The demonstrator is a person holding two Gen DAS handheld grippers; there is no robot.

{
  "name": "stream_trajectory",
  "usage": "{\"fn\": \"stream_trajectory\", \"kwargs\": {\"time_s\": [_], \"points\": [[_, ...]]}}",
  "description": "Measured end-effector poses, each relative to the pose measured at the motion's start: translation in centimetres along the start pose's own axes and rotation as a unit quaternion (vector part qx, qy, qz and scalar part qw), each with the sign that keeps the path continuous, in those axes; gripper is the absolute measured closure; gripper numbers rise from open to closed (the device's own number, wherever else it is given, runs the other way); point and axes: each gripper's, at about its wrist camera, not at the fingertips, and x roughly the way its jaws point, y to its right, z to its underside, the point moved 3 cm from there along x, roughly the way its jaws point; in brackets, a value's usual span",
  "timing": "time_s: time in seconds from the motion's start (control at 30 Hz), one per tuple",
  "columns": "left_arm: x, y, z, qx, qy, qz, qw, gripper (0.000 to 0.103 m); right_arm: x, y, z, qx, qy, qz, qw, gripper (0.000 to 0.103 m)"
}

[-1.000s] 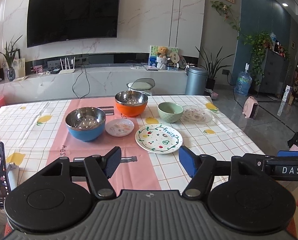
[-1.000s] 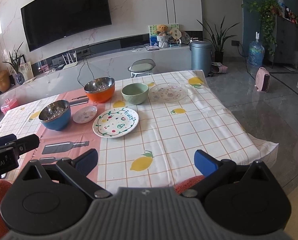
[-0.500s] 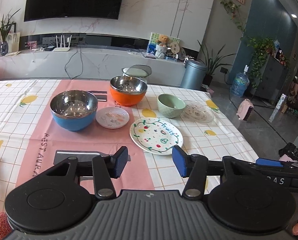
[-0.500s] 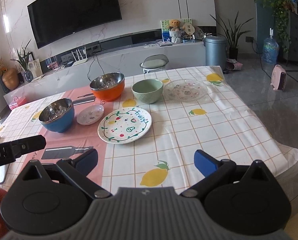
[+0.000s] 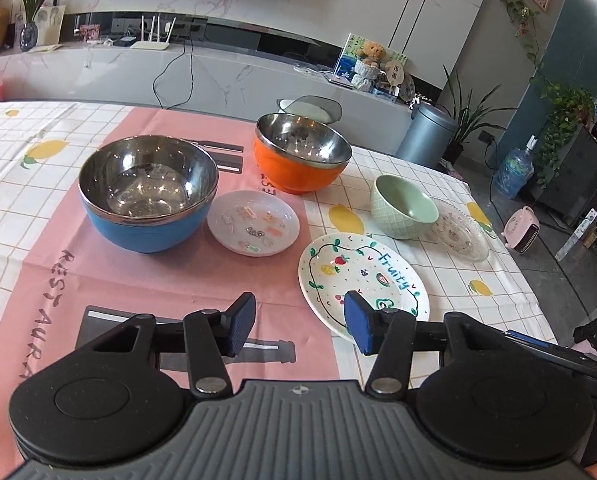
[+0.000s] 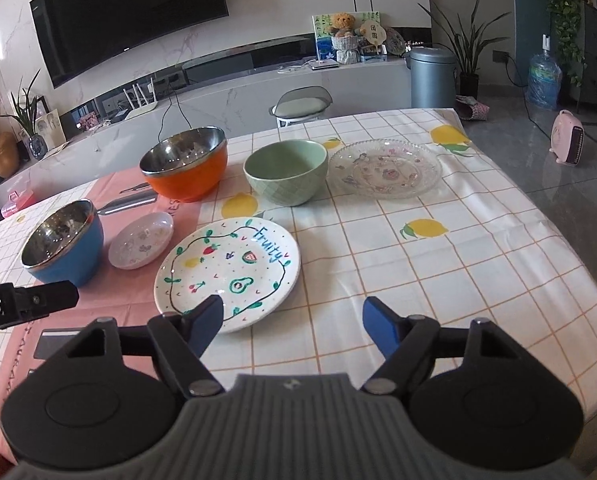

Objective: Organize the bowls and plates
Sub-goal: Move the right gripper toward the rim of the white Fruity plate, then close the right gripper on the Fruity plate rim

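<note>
Left to right across the tabletop: the blue bowl point(image 5: 148, 200) sits toward the left edge, touching or just beside the small white dish point(image 5: 253, 222). The orange bowl point(image 5: 301, 156) stands behind them toward the far edge, the fruit plate point(image 5: 364, 276) nearest the front edge, then the green bowl point(image 5: 404, 206) just beside the clear glass plate point(image 5: 460, 232) toward the right edge.

Both steel-lined bowls look stiff and slick — probably best pinched at the rim. The plates look brittle and lie flat, so only an edge offers a hold.

The left tool point(image 5: 296, 322) stands open and empty. The right tool point(image 6: 294, 322), jaws just narrowing, also holds nothing.
</note>
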Motion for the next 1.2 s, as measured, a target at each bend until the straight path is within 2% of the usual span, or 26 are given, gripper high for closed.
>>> {"fn": "stream_trajectory", "kwargs": {"time_s": [0.13,0.3,0.37,0.5,0.9,0.97,1.07,1.17,1.2], "points": [[2.6,-1.3,-0.5,-0.013,0.000,-0.001,0.9999,0.040,3.2,0.0,-1.0,0.010,-0.006,-0.004,1.000,0.043],[5.1,-2.8,-0.8,-0.037,-0.001,0.007,0.9993,0.040,6.8,0.8,-2.0,0.065,-0.018,-0.024,0.997,0.046],[6.0,-3.2,-0.9,-0.039,-0.003,0.010,0.9992,0.039,8.2,1.1,-2.3,0.085,-0.029,-0.030,0.995,0.052],[7.2,-3.1,-0.9,-0.053,-0.003,0.042,0.9977,0.040,10.0,1.6,-2.6,0.121,-0.043,-0.042,0.991,0.053],[9.0,-1.5,-0.5,-0.041,-0.019,0.077,0.9961,0.039,10.7,1.8,-2.9,0.094,-0.025,-0.045,0.994,0.061],[9.1,-0.9,-0.3,-0.022,-0.015,0.072,0.9971,0.039,10.8,1.7,-2.8,0.091,-0.027,-0.050,0.994,0.072],[9.2,-0.6,-0.1,-0.007,-0.012,0.068,0.9976,0.040,10.9,1.4,-2.7,0.084,-0.027,-0.047,0.995,0.077],[9.4,-0.5,-0.2,-0.007,-0.013,0.073,0.9972,0.052,10.8,1.6,-2.6,0.086,-0.026,-0.044,0.995,0.082],[9.4,-0.5,-0.2,-0.007,-0.014,0.075,0.9971,0.059,10.8,1.7,-2.6,0.087,-0.026,-0.043,0.995,0.083]]}}
